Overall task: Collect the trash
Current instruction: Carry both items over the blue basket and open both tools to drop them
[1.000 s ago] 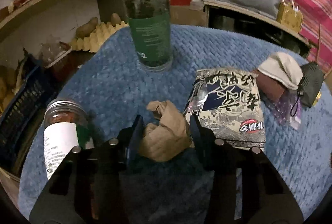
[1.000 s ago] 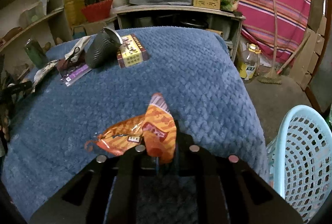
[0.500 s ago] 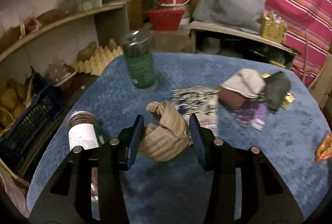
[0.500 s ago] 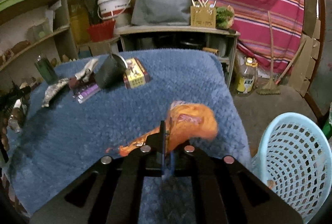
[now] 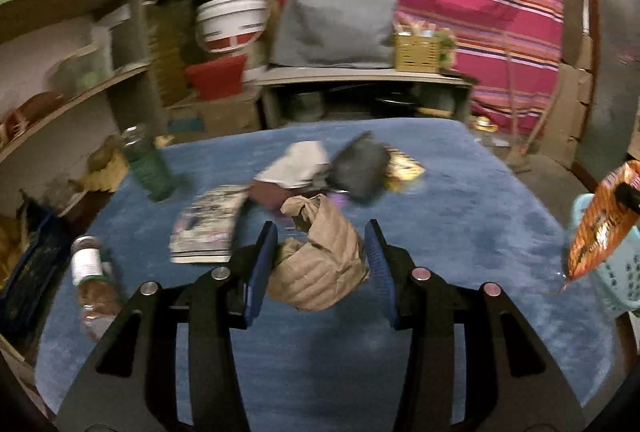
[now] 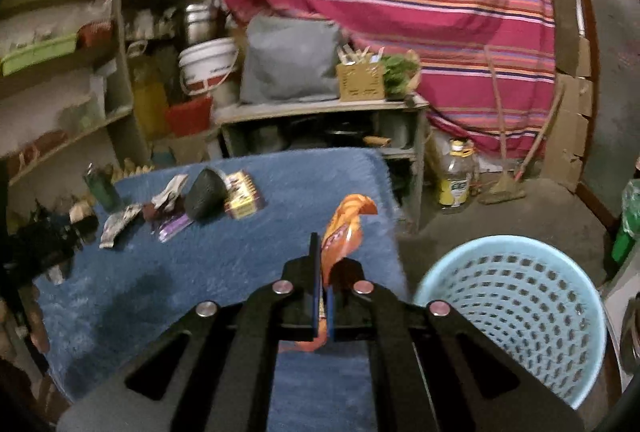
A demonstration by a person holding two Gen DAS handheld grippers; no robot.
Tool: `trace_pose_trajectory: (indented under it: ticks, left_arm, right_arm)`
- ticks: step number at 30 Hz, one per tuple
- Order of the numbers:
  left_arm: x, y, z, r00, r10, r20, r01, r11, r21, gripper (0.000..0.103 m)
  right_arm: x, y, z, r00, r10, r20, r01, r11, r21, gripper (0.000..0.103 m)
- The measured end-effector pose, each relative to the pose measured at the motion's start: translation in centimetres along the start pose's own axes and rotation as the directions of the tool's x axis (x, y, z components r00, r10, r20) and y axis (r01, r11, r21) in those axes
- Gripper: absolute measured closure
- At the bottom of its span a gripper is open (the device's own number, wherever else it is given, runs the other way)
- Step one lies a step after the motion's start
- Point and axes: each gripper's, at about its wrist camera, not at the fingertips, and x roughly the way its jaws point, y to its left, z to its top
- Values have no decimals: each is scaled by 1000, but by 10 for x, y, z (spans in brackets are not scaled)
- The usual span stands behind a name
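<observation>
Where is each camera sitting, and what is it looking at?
Left wrist: on the left tool, looking over the blue table at shelves; its fingers hold crumpled brown paper.
Right wrist: on the right tool, facing the table edge and light blue basket; its fingers pinch an orange wrapper.
Both show table, wrapper, basket.

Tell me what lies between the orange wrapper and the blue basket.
Nothing: in the right wrist view only bare floor separates the orange wrapper from the blue basket.

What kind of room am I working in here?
Probably a household storeroom or pantry: wooden shelves crowded with containers, a white plastic bucket, a yellow oil bottle on the bare floor.
</observation>
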Motion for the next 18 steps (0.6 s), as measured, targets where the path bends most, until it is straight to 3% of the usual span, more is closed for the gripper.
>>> trace_pose_trajectory:
  ticks: [8,18]
  left_arm:
    - [-7,-95,5,991,-132,7,132,989,68,59]
    - [-14,-208,-4,962,-273,1,269,951,154,59]
  right_arm:
    - [-44,-73,4,995,-67,69,58,990,128,101]
    - [-67,-138,-11,989,-138,48,128,976,176,101]
